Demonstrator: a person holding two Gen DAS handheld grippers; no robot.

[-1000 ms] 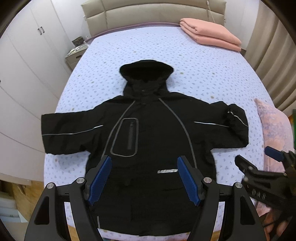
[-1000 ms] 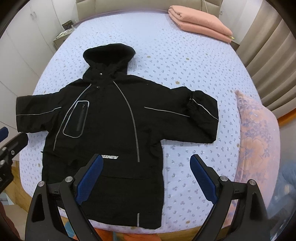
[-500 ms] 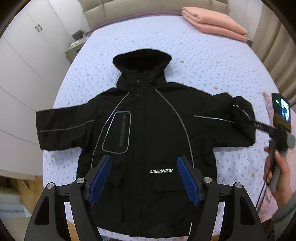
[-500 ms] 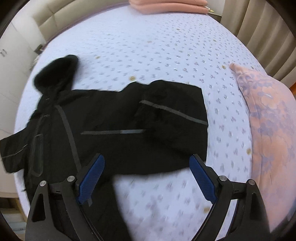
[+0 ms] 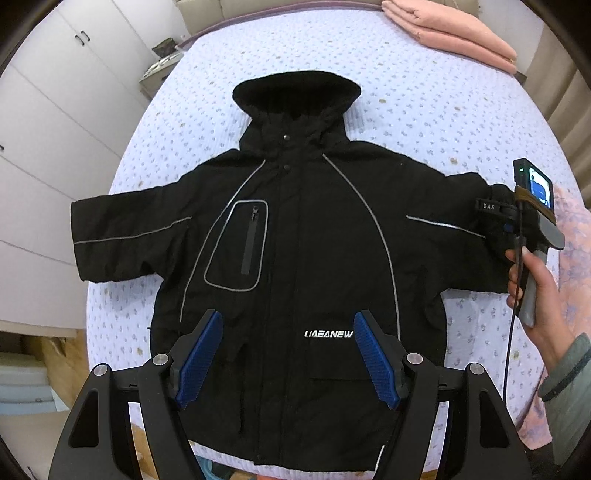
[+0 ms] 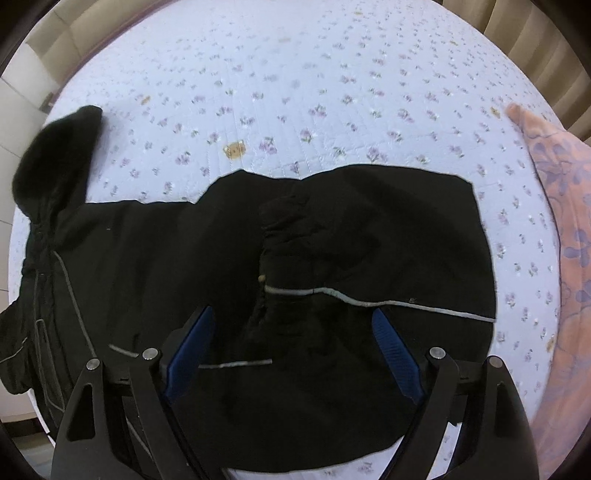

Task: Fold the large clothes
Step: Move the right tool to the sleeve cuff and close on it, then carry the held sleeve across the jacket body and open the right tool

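Setting: bed (image 5: 406, 92) with a lilac floral quilt, white wardrobes along one side, curtains along the other; a folded pink blanket (image 5: 454, 33) lies near the headboard and a patterned pink pillow (image 6: 561, 258) sits at the bed's edge.
Task item: black hooded jacket (image 5: 295, 240), laid front-up across the foot of the bed, hood toward the headboard, both sleeves out to the sides.
Progress: judged as the very start; body, hood and far sleeve are spread flat and no fold of the body is made. Only the near sleeve (image 6: 369, 258) is doubled back on itself at the cuff end. Sleeves, sides and hem are all left to fold.
Left gripper (image 5: 288, 354): jaws wide apart and empty, hanging above the jacket's lower front near the white lettering; whether the tips touch the cloth cannot be told.
Right gripper (image 6: 293, 358): pointed down over the doubled sleeve, jaws spread but just closing in a little; the sleeve cloth and its grey reflective stripe lie between the blue pads, which do not yet pinch it.
Right hand (image 5: 535, 291): in the left wrist view, it grips the tool's handle beside that sleeve.
Step in hand: likely taking hold of the sleeve to bring it over the body.
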